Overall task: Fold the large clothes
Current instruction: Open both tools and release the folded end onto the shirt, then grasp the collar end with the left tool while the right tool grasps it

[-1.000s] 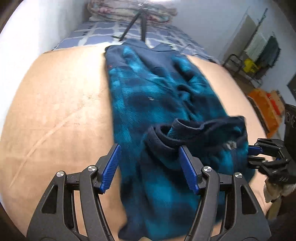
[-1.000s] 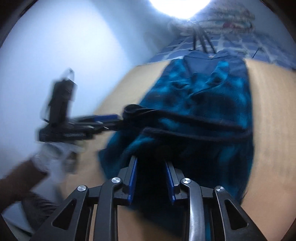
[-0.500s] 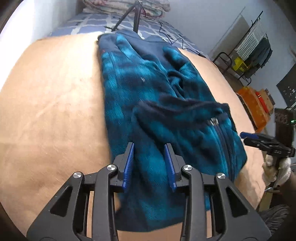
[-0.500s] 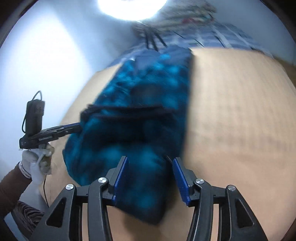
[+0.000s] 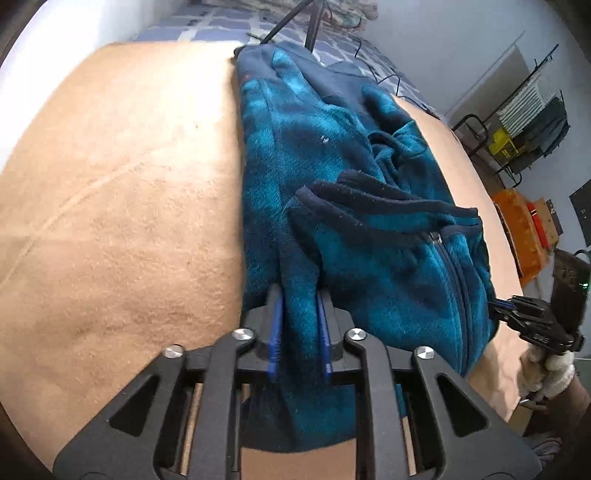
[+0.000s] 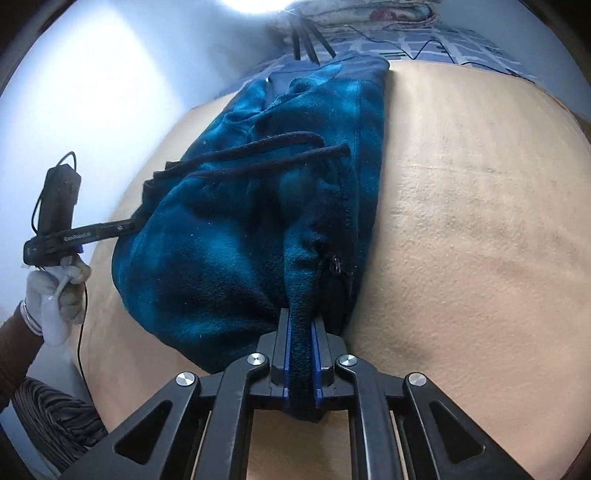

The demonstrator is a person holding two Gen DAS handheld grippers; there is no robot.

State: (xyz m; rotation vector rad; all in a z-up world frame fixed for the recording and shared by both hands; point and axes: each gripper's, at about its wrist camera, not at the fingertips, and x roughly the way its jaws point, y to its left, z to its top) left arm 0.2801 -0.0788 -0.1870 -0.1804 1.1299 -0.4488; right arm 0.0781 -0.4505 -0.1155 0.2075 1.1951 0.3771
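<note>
We record, from the left: a tan blanket [image 5: 122,206] spread as the work surface, bare on that side. Next, our left gripper [image 5: 298,325], jaws closing with a pinch of fleece between the blue pads [image 5: 275,332], near the garment's near-left corner. At centre, the task's thing: a blue fleece jacket [image 5: 332,192], folded long and narrow down the middle of the blanket, its dark collar [image 5: 369,192] doubled back on top and the zipper [image 5: 456,280] running down the right portion. Right of that, our right gripper [image 6: 300,354], jaws closing on a ridge of fleece at the jacket's near-right edge, beside a zipper pull [image 6: 337,264]. Beyond the blanket's far end, a checked bedcover [image 5: 221,22] and black tripod legs [image 5: 291,18].
</note>
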